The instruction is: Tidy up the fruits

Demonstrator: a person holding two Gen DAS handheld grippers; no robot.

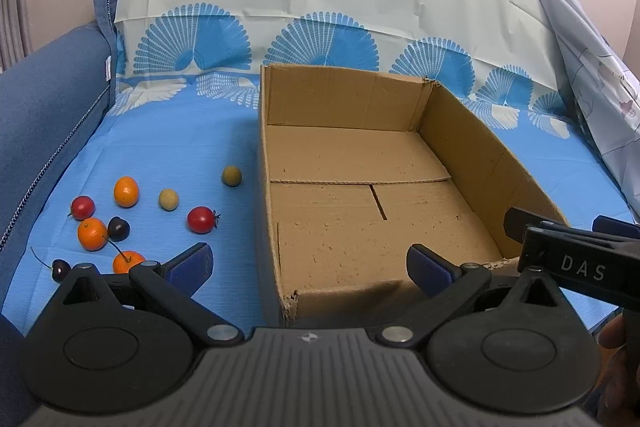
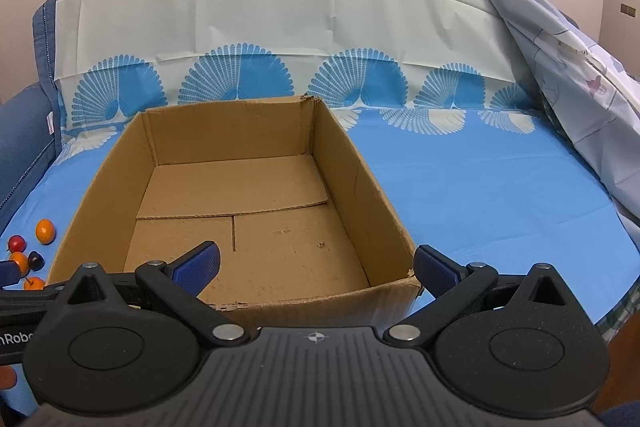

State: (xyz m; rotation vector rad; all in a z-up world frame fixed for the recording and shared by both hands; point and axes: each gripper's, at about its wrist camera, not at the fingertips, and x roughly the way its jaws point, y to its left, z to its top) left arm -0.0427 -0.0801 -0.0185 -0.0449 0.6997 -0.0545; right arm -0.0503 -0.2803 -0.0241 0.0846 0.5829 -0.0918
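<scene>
1. The left wrist view looks forward and down from the cardboard box's (image 1: 360, 211) near left corner, close in.
2. The right wrist view faces likewise from the near right corner.
3. Both share the box, sofa backrest (image 2: 256, 7) and, seemingly, some fruit (image 1: 126, 191).

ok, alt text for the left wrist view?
Open left tongs hover over the near edge of an empty cardboard box on a blue patterned cloth. Small loose fruits, orange, red, dark and tan, lie left of the box; the right tongs show at right.

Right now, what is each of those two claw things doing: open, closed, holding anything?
Left gripper: open, holding nothing.
Right gripper: open, holding nothing, above the cardboard box.
</scene>
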